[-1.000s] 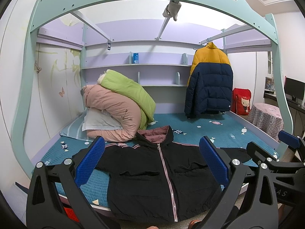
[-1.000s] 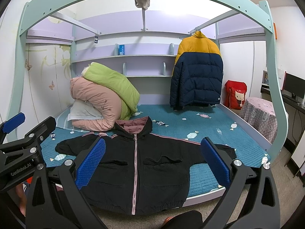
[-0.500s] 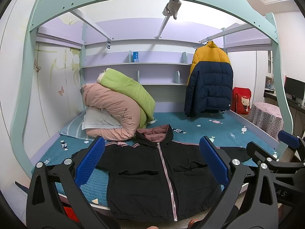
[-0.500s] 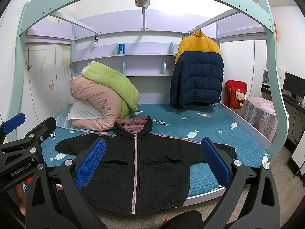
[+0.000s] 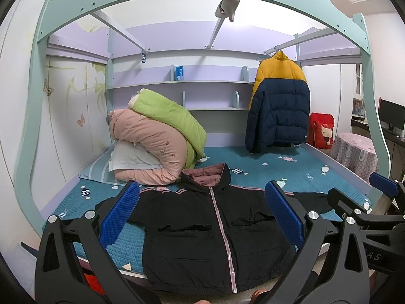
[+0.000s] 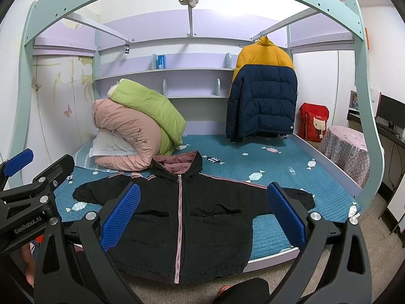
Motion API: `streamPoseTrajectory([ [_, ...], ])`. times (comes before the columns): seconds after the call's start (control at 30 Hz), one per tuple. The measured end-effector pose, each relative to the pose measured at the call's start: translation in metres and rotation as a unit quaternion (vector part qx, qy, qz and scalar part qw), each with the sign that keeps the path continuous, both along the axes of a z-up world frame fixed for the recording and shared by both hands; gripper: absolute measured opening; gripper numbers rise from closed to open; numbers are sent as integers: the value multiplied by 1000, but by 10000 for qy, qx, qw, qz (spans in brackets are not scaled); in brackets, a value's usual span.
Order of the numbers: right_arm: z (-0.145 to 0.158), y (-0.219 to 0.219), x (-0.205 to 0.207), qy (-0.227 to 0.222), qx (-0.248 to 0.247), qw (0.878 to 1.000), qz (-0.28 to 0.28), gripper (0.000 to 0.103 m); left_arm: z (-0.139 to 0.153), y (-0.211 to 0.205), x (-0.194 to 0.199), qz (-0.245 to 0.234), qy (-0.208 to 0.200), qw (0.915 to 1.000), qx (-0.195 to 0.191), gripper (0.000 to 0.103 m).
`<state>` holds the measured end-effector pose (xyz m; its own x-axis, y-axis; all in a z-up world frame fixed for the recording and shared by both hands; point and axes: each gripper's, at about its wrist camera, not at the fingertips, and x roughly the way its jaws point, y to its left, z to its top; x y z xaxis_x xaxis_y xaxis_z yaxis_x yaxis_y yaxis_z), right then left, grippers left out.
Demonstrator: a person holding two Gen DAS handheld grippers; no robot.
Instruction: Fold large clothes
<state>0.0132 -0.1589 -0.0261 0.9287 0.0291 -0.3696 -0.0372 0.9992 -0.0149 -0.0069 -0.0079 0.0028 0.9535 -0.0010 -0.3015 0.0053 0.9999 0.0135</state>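
Note:
A black hooded jacket [image 5: 202, 238] [image 6: 182, 217] with a pink zip lies spread flat, front up, on the teal bed. Its sleeves stretch out to both sides and its hem hangs over the bed's front edge. My left gripper [image 5: 201, 212] hovers in front of the jacket, open, with nothing between its blue pads. My right gripper [image 6: 201, 211] is also open and empty, held back from the hem. In the left wrist view the right gripper's frame [image 5: 374, 215] shows at the right. The left gripper's frame [image 6: 30, 202] appears at the left of the right wrist view.
Rolled pink and green quilts [image 5: 157, 139] on a pillow sit at the bed's back left. A yellow and navy puffer coat [image 5: 278, 106] hangs at the back right. A mint arched bed frame [image 5: 30, 126] surrounds the bed. A covered stool [image 6: 346, 152] stands at the right.
Both views have barely shifted. The jacket lies as before and both grippers stay open.

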Motion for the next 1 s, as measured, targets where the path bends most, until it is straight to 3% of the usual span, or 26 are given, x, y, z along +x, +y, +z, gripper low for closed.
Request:
streamPoseTrajectory([
  [0.37,-14,5,30,306,3,9995,-4,96,-16,7,28,-22,331,9995,-4,99],
  [0.6,-35,10,70,713,47,9974,24,96,-39,16,69,-49,706,9975,-87,99],
  [0.77,-66,22,116,1179,17,9930,114,96,-73,43,114,-416,1052,9916,-630,99],
  [0.83,-86,35,140,1438,2,9892,274,96,-94,63,139,-156,1319,9880,-789,99],
  [1.0,-133,82,197,1807,-270,9797,828,96,-149,112,202,303,2011,9768,-668,99],
])
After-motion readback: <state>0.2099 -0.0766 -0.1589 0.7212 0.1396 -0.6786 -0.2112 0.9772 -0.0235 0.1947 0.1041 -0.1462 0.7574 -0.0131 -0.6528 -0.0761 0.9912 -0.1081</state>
